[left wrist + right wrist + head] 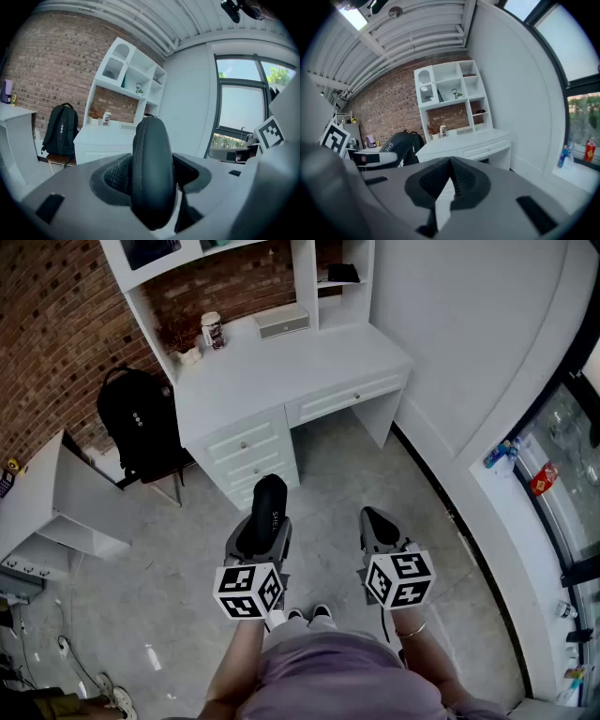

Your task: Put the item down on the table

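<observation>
A black zipped oval case (264, 513) stands on edge between the jaws of my left gripper (260, 526), which is shut on it over the floor in front of the white desk (281, 371). In the left gripper view the black case (151, 168) fills the gap between both pads. My right gripper (378, 525) hangs beside it to the right, shut with nothing in it; in the right gripper view its pads meet at the tips (451, 165). The black case (396, 146) also shows at the left of that view.
The desk carries a cup (213, 330), a small plant (183, 338) and a white box (282, 322) under its shelves. A black backpack (139, 423) rests on a stool at the desk's left. A white wall and window ledge with bottles (525, 465) run along the right.
</observation>
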